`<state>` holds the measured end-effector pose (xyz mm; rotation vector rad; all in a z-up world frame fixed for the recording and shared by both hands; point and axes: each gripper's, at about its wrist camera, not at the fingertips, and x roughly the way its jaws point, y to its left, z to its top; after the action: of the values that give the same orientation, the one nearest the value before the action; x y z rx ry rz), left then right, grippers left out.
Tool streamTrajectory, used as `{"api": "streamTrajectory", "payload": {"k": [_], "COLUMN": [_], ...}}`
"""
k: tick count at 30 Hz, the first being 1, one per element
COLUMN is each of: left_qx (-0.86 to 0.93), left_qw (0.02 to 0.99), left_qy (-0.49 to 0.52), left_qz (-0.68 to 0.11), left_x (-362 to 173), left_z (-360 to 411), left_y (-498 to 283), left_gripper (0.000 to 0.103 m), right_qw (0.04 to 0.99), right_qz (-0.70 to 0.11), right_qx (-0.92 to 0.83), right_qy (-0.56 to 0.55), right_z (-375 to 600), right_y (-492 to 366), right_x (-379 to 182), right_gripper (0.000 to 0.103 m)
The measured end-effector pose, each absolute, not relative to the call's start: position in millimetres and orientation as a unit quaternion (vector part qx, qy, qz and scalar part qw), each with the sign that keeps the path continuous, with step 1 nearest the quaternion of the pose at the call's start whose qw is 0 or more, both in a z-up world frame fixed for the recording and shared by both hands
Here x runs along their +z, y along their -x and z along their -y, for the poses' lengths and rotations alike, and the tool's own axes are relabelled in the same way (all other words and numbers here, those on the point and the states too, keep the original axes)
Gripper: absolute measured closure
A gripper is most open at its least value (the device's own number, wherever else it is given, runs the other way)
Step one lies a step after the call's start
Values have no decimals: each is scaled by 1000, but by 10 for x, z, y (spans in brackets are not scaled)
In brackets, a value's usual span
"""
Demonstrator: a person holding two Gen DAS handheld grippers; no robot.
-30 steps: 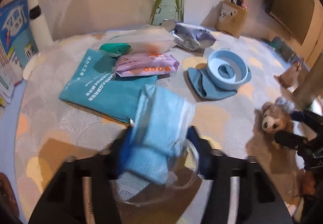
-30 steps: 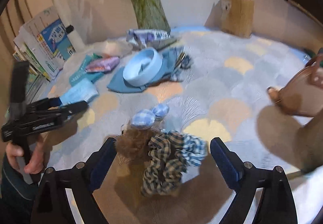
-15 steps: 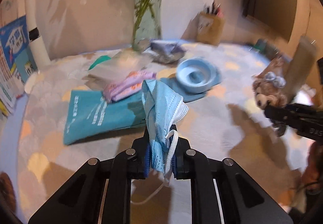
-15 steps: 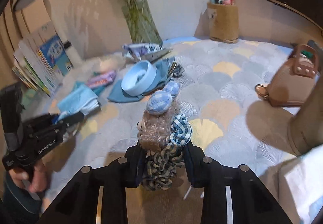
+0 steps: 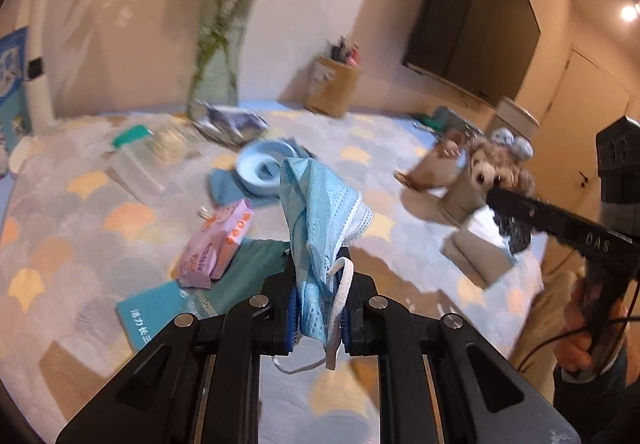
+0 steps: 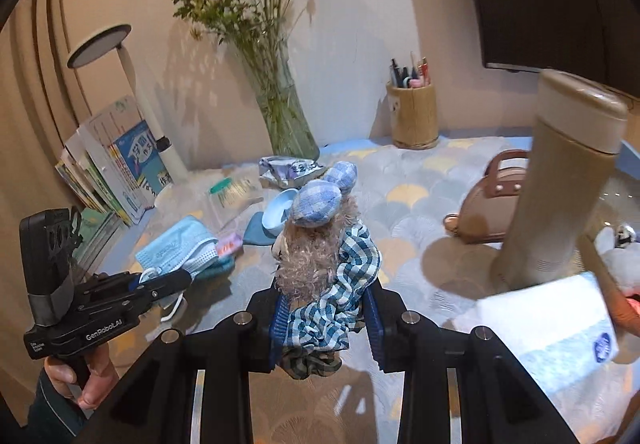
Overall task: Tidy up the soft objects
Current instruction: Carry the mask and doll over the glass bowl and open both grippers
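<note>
Low at centre frame, left gripper clamped narrow on a light blue face mask, lifted clear of the scallop-patterned tabletop, ear loop dangling below. Likewise right gripper, closed around a fuzzy plush toy in a checked cloth, raised at mid-frame. Behind, near upper centre: blue bowl, glass vase; tan bottle at right.

Each matte black plastic claw was built of angular linkage arms fixed with round silver screws, with ribbed blue pads. White lettering was printed on the left one's body. A dark sleeve was worn.
</note>
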<state>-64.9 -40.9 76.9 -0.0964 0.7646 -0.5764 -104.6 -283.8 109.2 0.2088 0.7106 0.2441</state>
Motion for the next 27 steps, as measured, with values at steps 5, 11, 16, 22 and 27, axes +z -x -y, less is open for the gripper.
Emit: {"api": "streamTrajectory", "payload": {"k": [5,11,16,22,27], "left_qx": [-288,-294,-289,-344,-319], "left_qw": [862,851,854,829,832], "left_qy": [32,29,3,26,-13], "left_qz": [-416,-433,-432,-441,-454], "left_x": [440,297,326,354,250], "left_z": [608,704,780,853,1045], "left_y": [781,894,950,1037,1012], "left_gripper": [85,85,76,57,57], "right_qw": [923,920,920,919,917], "right_qz": [-349,-355,-353,-355,-358], "right_qx": [107,102,105,105,106], "right_qy": [-121,-130,-134,-132,-139], "right_z": [3080,3211,3229,3229,3263], "right_y": [1171,1268,1284,1289,1291], "right_x": [1067,1012,1008,1008,986], "right_gripper": [70,70,70,70,70]}}
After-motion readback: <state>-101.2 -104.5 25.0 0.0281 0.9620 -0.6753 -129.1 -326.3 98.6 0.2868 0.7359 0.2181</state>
